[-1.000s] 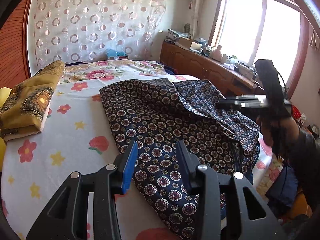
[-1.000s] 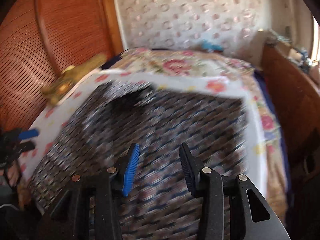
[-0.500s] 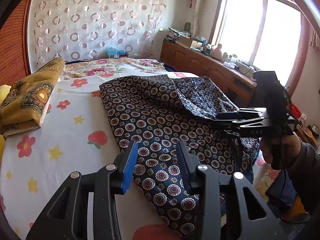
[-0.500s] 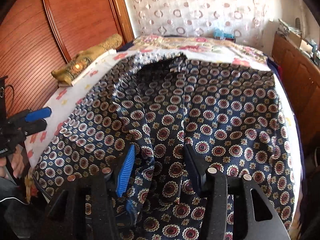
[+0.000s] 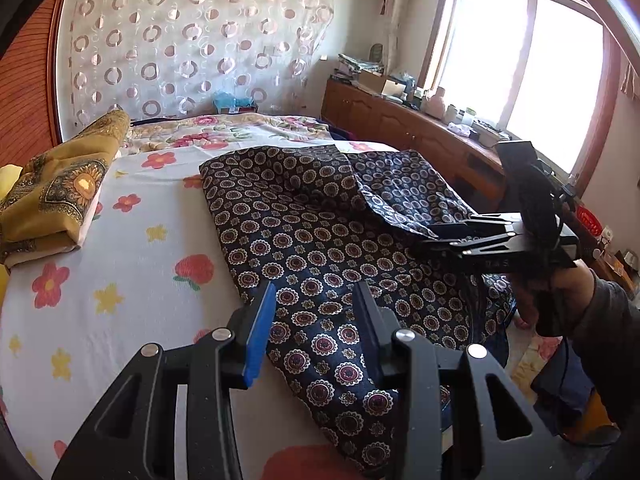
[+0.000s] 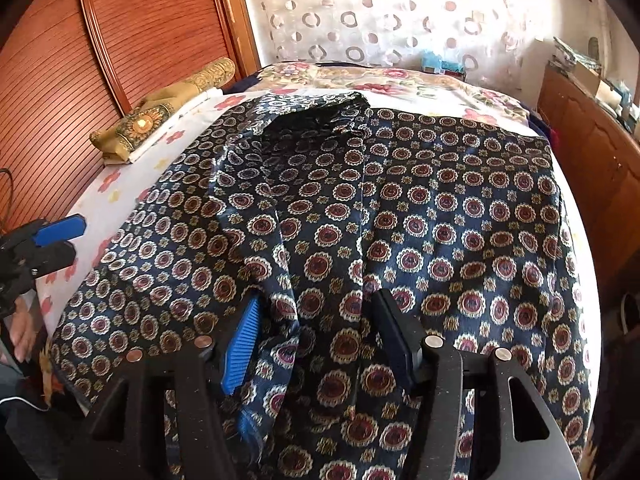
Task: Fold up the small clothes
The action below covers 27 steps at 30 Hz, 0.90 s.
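Observation:
A dark navy garment (image 5: 304,220) with red and cream medallions lies spread over the flowered bed sheet (image 5: 120,280); one side is folded over the middle. My left gripper (image 5: 316,288) hovers open over the garment's near corner with nothing pinched. My right gripper (image 6: 316,298) sits low at the garment's (image 6: 440,208) edge that hangs off the bed. Its jaws are closing, and a raised ridge of the cloth lies between the pads without being squeezed. Seen from the left wrist, the right gripper (image 5: 424,238) is side-on over the cloth's right part, held by a hand.
A folded mustard-yellow cloth (image 5: 60,192) lies at the sheet's far left. A wooden cabinet (image 5: 400,120) with clutter runs under the window on the right. A brown slatted wardrobe (image 6: 120,40) stands behind the bed. The left gripper (image 6: 76,236) shows at the bed's left edge.
The right gripper has come down and closer to the garment's hanging edge, and its jaws widened, then narrowed around a cloth ridge. The left gripper stayed where it was.

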{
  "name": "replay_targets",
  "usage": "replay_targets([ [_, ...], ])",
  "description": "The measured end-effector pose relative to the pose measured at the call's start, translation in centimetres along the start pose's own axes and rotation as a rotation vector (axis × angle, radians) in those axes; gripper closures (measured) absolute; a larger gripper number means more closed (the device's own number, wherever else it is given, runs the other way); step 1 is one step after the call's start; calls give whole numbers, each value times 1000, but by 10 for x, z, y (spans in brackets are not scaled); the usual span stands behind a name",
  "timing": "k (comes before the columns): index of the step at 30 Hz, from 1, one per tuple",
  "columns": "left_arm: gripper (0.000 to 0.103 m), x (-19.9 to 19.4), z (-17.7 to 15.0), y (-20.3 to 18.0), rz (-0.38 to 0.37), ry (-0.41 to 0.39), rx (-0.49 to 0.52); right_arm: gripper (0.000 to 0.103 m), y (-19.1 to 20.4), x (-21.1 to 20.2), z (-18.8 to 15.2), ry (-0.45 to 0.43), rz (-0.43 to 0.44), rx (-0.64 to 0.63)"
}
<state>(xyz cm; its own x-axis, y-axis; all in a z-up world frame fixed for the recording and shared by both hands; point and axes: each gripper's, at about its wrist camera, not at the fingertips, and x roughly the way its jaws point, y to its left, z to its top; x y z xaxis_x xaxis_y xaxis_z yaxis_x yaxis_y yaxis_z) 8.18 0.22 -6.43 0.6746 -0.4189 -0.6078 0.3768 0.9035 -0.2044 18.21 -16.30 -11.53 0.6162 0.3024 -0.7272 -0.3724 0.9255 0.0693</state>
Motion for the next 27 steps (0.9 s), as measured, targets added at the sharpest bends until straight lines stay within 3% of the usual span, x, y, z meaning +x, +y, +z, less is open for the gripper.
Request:
replay_targets([
  [1, 62, 0, -1, 0, 0, -1, -1, 73, 2, 0, 0, -7, -6, -4],
  [2, 62, -1, -1, -1, 0, -2, -2, 90, 0, -5, -1, -21, -6, -6],
  [3, 62, -1, -1, -1, 0, -2, -4, 98, 2, -7, -2, -37, 12, -9],
  [5, 62, -1, -2, 0, -1, -1, -5, 99, 7, -17, -5, -84, 30, -29],
  [14, 62, -2, 1, -3, -11, -4, 6, 101, -6, -72, -27, -218, -43, -31],
  [27, 62, 8, 23, -24, -49, -9, 60, 100, -74, -95, -70, -159, -264, 45],
])
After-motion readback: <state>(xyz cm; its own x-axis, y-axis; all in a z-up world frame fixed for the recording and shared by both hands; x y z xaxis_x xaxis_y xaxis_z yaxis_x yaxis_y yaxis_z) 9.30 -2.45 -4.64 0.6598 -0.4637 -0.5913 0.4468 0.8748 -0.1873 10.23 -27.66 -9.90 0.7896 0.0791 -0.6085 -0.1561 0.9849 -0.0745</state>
